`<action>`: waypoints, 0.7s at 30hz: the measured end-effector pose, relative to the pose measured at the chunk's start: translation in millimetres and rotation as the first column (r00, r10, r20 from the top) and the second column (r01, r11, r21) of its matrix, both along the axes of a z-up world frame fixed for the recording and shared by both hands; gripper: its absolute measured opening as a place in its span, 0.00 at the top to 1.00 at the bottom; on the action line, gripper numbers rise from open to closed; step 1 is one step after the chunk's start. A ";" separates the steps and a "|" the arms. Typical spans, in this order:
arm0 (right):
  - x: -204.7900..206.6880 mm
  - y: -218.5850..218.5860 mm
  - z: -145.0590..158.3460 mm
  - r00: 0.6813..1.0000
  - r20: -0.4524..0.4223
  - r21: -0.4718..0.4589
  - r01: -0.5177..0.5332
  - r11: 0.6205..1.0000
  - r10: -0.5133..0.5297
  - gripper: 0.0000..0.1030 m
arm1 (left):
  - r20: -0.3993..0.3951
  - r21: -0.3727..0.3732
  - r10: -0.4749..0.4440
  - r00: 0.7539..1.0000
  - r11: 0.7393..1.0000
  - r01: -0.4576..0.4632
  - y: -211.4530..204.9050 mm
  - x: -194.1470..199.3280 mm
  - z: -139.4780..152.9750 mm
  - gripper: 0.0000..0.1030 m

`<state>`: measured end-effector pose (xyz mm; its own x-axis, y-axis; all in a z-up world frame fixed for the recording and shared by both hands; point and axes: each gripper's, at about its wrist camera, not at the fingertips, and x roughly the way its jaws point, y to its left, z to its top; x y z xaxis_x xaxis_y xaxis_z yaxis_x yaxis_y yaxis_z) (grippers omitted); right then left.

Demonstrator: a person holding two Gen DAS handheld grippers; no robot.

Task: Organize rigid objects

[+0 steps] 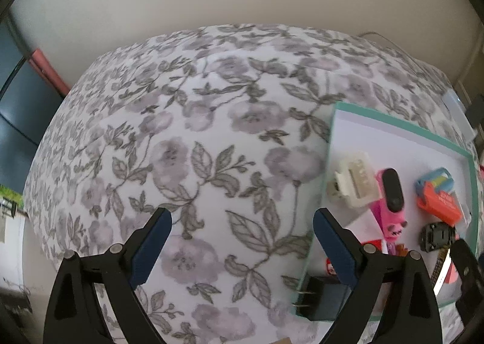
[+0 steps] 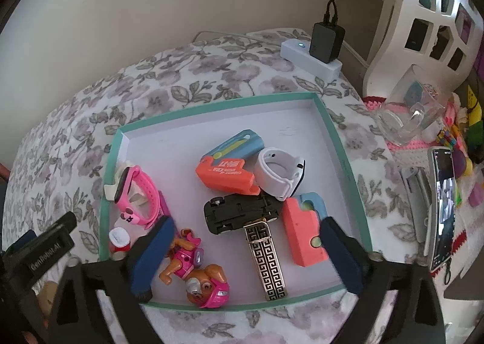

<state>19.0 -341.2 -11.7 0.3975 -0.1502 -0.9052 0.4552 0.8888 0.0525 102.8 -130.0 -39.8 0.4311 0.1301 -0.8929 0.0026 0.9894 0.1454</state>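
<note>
A shallow teal-rimmed tray (image 2: 329, 120) lies on a floral bedspread (image 1: 211, 120). In it are a pink watch (image 2: 136, 192), a black toy car (image 2: 239, 212), two orange-and-blue tools (image 2: 227, 170) (image 2: 304, 227), a white watch band (image 2: 279, 173), a gold patterned strap (image 2: 266, 259), a pup figure (image 2: 196, 271) and a small red-capped bottle (image 2: 120, 240). My right gripper (image 2: 245, 248) is open and empty over the tray's near half. My left gripper (image 1: 242, 241) is open and empty over the bedspread, left of the tray (image 1: 393, 123). A black charger (image 1: 323, 298) lies at the tray's near corner.
A white power strip with a black adapter (image 2: 325, 41) sits at the bed's far edge. To the right stand a phone (image 2: 443, 208), a clear glass holder (image 2: 414, 111), a white shelf unit (image 2: 435, 11) and colourful toys. A cream wall is behind.
</note>
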 end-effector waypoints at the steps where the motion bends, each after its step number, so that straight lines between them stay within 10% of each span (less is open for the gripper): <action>1: 0.2 0.8 0.2 1.000 0.001 -0.007 -0.004 1.000 0.004 0.01 | 0.000 -0.002 0.007 1.000 1.000 -0.007 1.8 0.6 -0.2 0.08; 21: -3.3 21.9 4.7 0.998 0.024 -0.027 -0.052 0.998 0.052 0.00 | -0.040 -0.005 0.030 0.999 1.000 -0.030 26.7 -5.3 2.9 0.08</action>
